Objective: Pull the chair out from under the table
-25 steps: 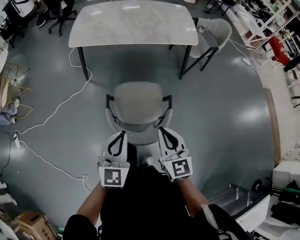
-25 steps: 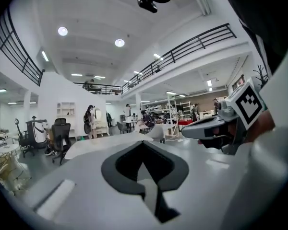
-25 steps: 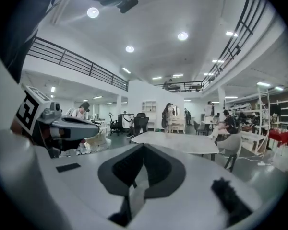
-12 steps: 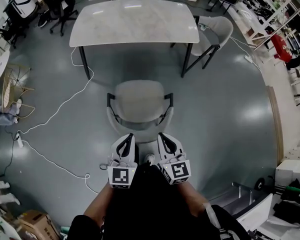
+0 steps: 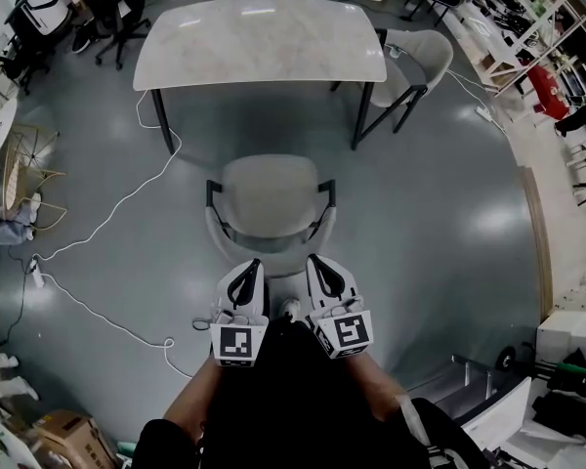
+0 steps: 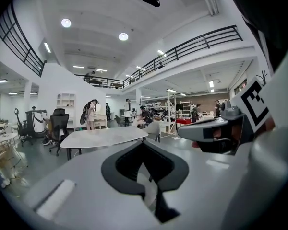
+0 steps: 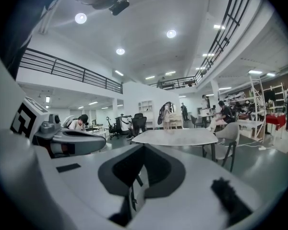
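The glossy grey floor point(image 5: 439, 233) carries a pale marble-topped desk point(image 5: 259, 42) at upper centre, a beige chair point(image 5: 270, 198) mid-frame clear of it, and a second chair point(image 5: 420, 62) at the desk's right end. A white cable point(image 5: 117, 208) snakes across the left, and a cardboard box point(image 5: 63, 438) sits at lower left.

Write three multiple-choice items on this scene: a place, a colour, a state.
1. Where does the chair stand relative to the table?
A tucked under it
B clear of it, on open floor
C on top
2. The table top's colour?
A red
B pale grey
C black
3. Fingers of the left gripper and right gripper?
A shut
B wide open
C one pair open
Key: 1 B, floor shows between them; 2 B, plain in the head view; 3 A, each gripper view shows them together.
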A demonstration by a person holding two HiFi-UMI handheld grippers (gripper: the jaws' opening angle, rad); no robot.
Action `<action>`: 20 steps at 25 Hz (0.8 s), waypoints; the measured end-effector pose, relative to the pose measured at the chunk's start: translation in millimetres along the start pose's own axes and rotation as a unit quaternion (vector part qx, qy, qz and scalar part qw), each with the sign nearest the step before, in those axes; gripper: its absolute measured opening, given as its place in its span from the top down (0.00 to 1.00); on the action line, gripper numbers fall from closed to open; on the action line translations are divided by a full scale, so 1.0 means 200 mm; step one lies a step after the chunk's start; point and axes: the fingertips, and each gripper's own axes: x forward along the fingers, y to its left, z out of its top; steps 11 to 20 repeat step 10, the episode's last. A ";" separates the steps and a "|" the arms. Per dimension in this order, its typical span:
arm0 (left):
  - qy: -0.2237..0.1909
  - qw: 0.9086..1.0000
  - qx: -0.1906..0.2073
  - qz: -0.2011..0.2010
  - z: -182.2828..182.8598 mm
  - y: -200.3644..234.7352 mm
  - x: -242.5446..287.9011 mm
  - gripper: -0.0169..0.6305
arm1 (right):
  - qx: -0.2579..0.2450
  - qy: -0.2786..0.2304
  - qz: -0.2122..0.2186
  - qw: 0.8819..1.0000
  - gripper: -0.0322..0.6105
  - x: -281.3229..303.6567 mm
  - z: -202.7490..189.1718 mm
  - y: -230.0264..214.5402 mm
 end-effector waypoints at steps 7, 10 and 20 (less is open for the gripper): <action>0.008 1.000 -0.002 0.001 0.00 -0.02 0.01 0.96 | 0.001 -0.002 -0.002 1.000 0.93 -0.02 0.01 -0.02; 0.013 1.000 -0.024 0.010 0.04 -0.03 0.02 0.96 | 0.000 -0.001 -0.001 1.000 0.93 -0.02 0.00 -0.03; 0.013 1.000 -0.024 0.010 0.04 -0.03 0.02 0.96 | 0.000 -0.001 -0.001 1.000 0.93 -0.02 0.00 -0.03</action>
